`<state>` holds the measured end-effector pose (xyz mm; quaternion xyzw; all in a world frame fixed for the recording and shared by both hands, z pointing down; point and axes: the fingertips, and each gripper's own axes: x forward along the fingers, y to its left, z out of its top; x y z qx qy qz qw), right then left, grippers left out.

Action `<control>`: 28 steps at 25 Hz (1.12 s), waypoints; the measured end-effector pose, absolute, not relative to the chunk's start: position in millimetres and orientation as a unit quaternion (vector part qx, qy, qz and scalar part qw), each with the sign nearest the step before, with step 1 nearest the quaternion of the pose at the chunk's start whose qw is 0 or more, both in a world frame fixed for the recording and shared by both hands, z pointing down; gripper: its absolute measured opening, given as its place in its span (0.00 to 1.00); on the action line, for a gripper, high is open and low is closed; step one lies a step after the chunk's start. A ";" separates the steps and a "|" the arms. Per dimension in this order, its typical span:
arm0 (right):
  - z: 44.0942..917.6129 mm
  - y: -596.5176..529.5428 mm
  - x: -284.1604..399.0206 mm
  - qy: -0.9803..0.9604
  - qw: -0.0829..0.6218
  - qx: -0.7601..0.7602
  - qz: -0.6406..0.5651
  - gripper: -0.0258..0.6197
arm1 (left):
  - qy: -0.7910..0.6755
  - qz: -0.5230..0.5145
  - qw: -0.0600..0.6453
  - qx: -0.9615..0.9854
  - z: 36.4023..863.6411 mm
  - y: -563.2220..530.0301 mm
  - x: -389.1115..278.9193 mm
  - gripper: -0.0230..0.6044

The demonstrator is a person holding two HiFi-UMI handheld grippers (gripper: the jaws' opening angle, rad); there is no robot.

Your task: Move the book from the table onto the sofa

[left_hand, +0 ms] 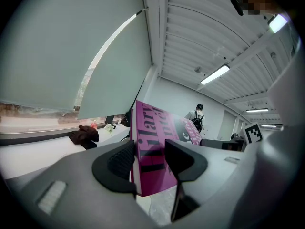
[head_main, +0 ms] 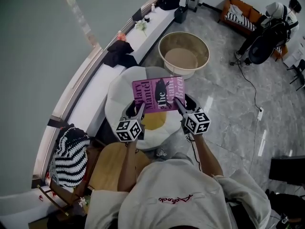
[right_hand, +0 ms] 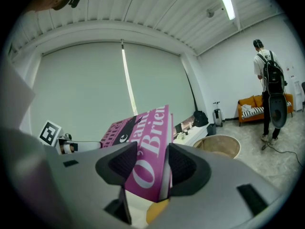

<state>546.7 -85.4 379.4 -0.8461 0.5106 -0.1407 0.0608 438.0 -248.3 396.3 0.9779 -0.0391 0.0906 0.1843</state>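
The book (head_main: 158,93) is a closed volume with a bright magenta cover. It carries large lettering, some dark and some white, and a black figure near the middle of the cover. It is off the surface and held in the air, cover up, over the round white sofa (head_main: 119,92) with its yellow middle. The left tool (head_main: 138,108) has its jaws clamped on the near left corner of the book, one pad on each face of it, as the left gripper view shows (left_hand: 150,160). The right tool (head_main: 179,102) is closed on the near right edge in the same way (right_hand: 145,168), the pink cover and the pale page edges pinched between its pads. A round wooden surface (head_main: 109,163) lies near and to the left of the sofa, and a beige tub (head_main: 183,54) stands just beyond it.
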 end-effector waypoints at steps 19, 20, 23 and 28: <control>448.3 -94.6 579.0 0.545 0.073 -0.811 -0.199 0.36 | -0.095 0.136 0.198 0.966 456.1 -246.0 452.8 0.35; 450.1 -94.3 584.0 0.548 0.073 -0.809 -0.202 0.36 | -0.099 0.138 0.199 0.965 457.6 -244.8 456.7 0.35; 461.7 -89.2 604.8 0.554 0.073 -0.800 -0.218 0.36 | -0.110 0.151 0.205 0.961 468.3 -236.6 474.0 0.35; 498.3 -115.0 633.3 0.560 0.065 -0.789 -0.245 0.36 | -0.128 0.170 0.222 0.951 505.9 -257.3 496.4 0.35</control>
